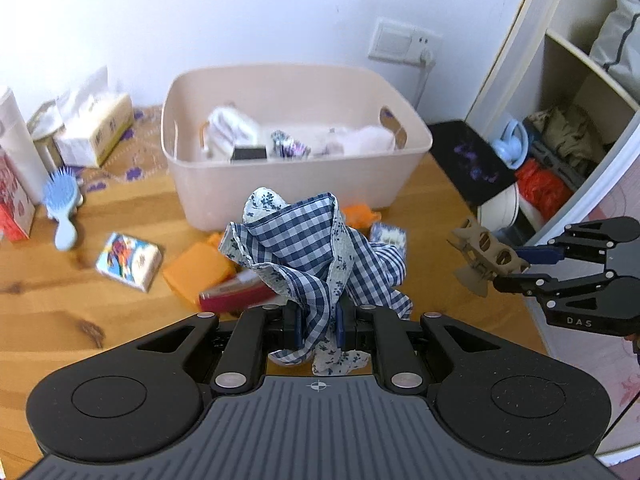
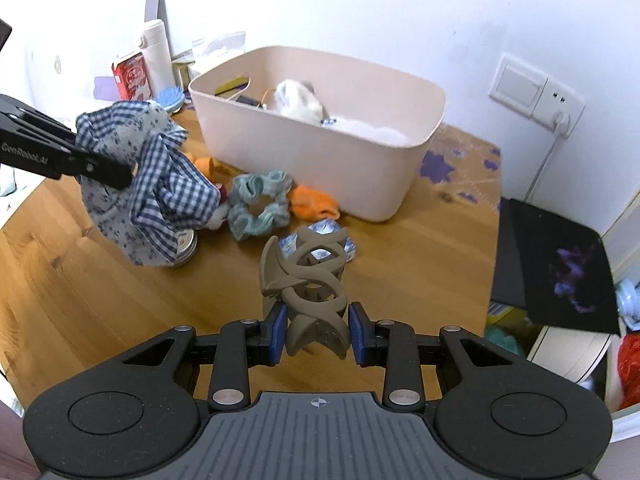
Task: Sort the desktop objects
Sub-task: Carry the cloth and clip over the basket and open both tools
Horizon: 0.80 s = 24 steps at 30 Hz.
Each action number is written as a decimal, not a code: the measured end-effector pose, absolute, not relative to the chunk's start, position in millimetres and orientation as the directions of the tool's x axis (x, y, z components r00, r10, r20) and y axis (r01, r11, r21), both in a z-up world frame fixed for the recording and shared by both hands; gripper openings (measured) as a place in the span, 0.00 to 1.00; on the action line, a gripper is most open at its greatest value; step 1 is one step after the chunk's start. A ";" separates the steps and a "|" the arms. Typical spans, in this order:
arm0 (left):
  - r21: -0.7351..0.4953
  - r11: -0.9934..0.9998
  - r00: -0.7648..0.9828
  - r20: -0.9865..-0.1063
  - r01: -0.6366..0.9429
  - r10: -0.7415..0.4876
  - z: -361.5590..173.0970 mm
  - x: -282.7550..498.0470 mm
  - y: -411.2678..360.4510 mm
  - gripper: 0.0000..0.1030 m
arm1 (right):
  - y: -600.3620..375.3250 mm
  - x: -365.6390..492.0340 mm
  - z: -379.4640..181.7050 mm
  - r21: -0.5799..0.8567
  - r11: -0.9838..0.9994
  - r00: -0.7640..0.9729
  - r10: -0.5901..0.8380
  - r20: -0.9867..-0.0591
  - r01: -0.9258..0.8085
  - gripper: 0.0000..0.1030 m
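Left tool: clamped on a bunched checked cloth, blue-and-white gingham with a floral lining, held above the bench. Soft, light, shapeless; it likely drapes and snags, so the gathered middle where it is pinched looks the safest hold. Loose folds rise ahead of the fingertips, and a tail hangs below them.

Right tool: closed on the base of a taupe hair claw clip, stiff openwork plastic, light, probably slick and brittle at the teeth. It stands upright between the blue pads, well clear of the bench.

Pink bin: beyond both tools, open-topped, already holding pale soft items.

Remaining on the bench near the bin: teal scrunchie, orange cloth, blue hairbrush.
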<state>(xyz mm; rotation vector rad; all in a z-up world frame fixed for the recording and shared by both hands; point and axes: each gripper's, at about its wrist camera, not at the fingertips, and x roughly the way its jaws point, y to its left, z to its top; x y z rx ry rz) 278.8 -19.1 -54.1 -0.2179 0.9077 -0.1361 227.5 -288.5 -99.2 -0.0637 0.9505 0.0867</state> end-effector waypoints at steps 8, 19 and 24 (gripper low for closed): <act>-0.231 0.973 0.665 -0.722 0.026 -0.189 -27.2 285.0 -9.3 0.14 | -297.4 235.4 -77.5 -0.053 0.995 0.631 0.015 -0.776 -0.089 0.30; -0.148 0.989 0.728 -0.676 0.014 -0.112 -4.2 321.8 9.2 0.14 | -316.2 269.6 -46.3 -0.100 0.994 0.719 -0.033 -0.694 -0.051 0.30; -0.117 0.993 0.747 -0.660 -0.004 -0.075 -0.5 345.2 14.3 0.14 | -321.8 294.5 -39.8 -0.131 0.990 0.740 -0.050 -0.670 -0.052 0.30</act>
